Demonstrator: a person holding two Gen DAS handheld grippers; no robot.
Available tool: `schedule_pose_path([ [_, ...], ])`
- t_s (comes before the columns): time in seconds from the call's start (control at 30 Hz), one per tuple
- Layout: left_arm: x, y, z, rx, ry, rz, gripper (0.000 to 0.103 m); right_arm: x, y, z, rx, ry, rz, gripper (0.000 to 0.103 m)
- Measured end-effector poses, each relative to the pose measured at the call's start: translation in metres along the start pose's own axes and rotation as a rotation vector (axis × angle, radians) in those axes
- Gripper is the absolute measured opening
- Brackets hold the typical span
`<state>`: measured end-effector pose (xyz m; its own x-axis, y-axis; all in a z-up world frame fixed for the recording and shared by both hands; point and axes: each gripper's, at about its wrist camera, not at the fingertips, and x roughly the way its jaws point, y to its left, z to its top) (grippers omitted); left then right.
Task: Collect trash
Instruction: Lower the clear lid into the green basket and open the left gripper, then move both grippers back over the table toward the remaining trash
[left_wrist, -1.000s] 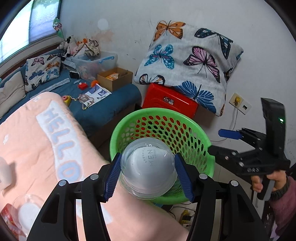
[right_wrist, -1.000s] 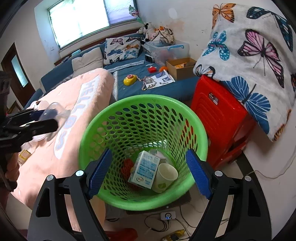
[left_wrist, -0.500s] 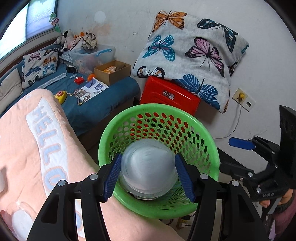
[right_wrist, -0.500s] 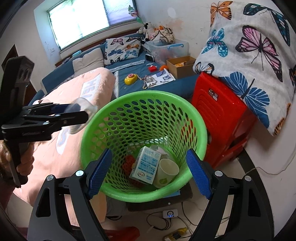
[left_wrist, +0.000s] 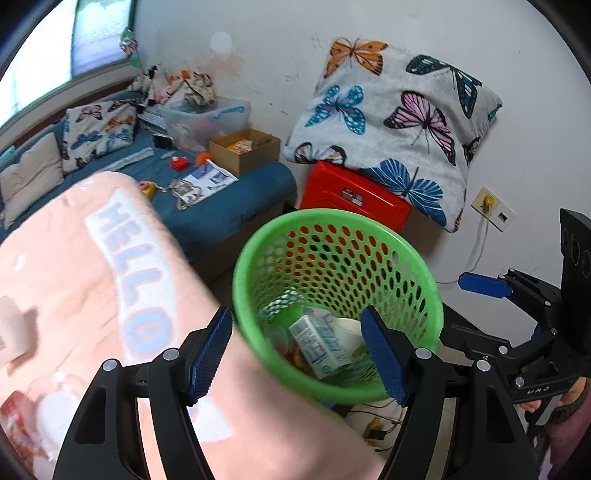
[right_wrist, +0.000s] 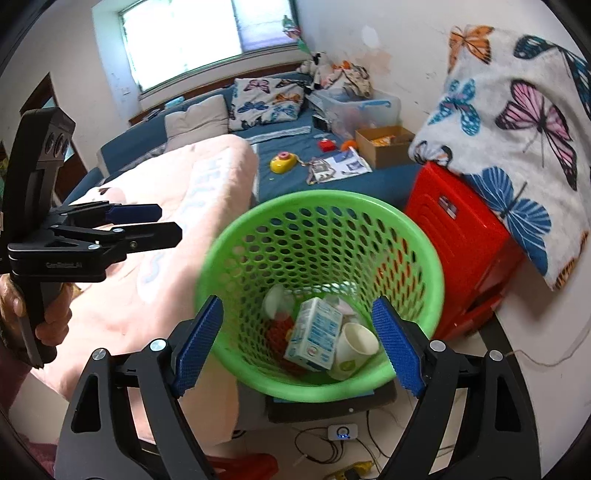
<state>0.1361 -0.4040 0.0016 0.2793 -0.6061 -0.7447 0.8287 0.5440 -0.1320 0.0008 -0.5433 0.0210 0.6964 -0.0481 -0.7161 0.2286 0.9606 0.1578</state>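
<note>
**Hovering over the green basket**

Opening its jaws with nothing between them, the left tool (left_wrist: 297, 349) hangs over the rim of the perforated green plastic basket (right_wrist: 236, 240). The right tool (right_wrist: 297, 349) stands wide and empty above the same basket. Inside lie a white-and-blue carton (right_wrist: 314, 336), a paper cup (right_wrist: 354, 349) and a clear plastic dome lid (right_wrist: 275, 301). A soft pink blanket (left_wrist: 66, 280) reading "HELLO" presses close on one side; a red plastic stool (right_wrist: 458, 240) under a butterfly-print pillow (left_wrist: 399, 122) crowds the other.
</note>
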Motion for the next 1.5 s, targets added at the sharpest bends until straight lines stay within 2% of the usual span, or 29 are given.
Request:
schedule_pose_path([
  [0.23, -0.045, 0.022, -0.025, -0.02, -0.051, 0.078, 0.07, -0.001, 0.03, 0.006, -0.05, -0.019, 0.046, 0.083],
  [0.63, -0.122, 0.08, -0.082, -0.126, -0.116, 0.219, 0.07, 0.018, 0.102, 0.021, -0.175, -0.007, 0.161, 0.084],
  [1.03, -0.189, 0.152, -0.16, -0.317, -0.142, 0.355, 0.07, 0.045, 0.172, 0.032, -0.299, 0.032, 0.262, 0.084],
  [1.13, -0.201, 0.169, -0.181, -0.362, -0.13, 0.373, 0.07, 0.052, 0.19, 0.033, -0.332, 0.043, 0.286, 0.084],
  [1.3, -0.209, 0.184, -0.202, -0.376, -0.115, 0.389, 0.07, 0.063, 0.217, 0.034, -0.38, 0.065, 0.316, 0.084],
  [1.5, -0.2, 0.191, -0.212, -0.318, -0.067, 0.364, 0.07, 0.082, 0.246, 0.036, -0.434, 0.101, 0.339, 0.084],
])
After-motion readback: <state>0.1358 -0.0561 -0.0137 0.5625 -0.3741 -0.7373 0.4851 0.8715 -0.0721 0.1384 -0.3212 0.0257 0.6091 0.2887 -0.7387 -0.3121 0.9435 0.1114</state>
